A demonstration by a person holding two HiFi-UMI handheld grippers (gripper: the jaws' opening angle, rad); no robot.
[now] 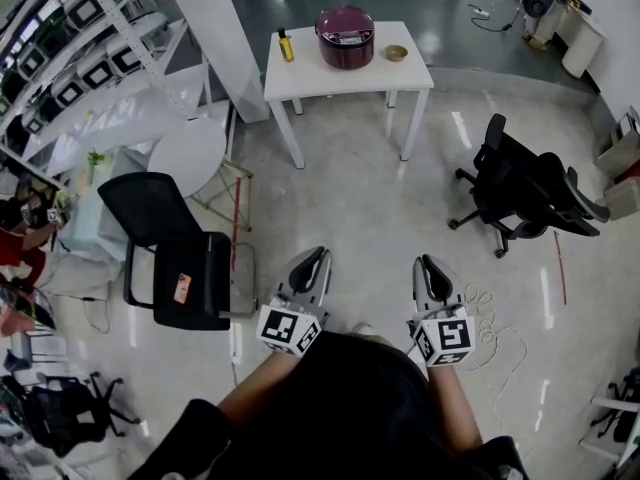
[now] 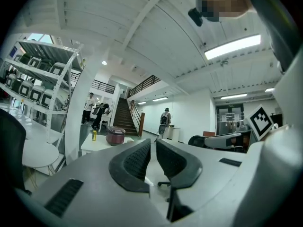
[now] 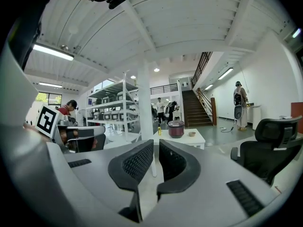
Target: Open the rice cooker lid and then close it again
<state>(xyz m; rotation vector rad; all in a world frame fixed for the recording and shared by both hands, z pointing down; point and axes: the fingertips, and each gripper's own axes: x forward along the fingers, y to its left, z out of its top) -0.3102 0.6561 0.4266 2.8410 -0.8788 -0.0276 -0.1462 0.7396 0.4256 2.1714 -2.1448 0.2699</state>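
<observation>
A dark red rice cooker (image 1: 345,37) with its lid down stands on a white table (image 1: 300,80) far ahead across the floor. It appears small in the left gripper view (image 2: 115,135) and in the right gripper view (image 3: 176,128). My left gripper (image 1: 312,264) and right gripper (image 1: 431,271) are held close to my body, far from the table, pointing toward it. Both are shut with nothing between the jaws, as the left gripper view (image 2: 152,157) and the right gripper view (image 3: 156,159) show.
On the table a yellow bottle (image 1: 286,45) stands left of the cooker and a small bowl (image 1: 396,53) right of it. A black chair (image 1: 172,250) is at my left, another black office chair (image 1: 525,190) at the right. Shelving (image 1: 70,38) and a round white table (image 1: 187,155) stand at left.
</observation>
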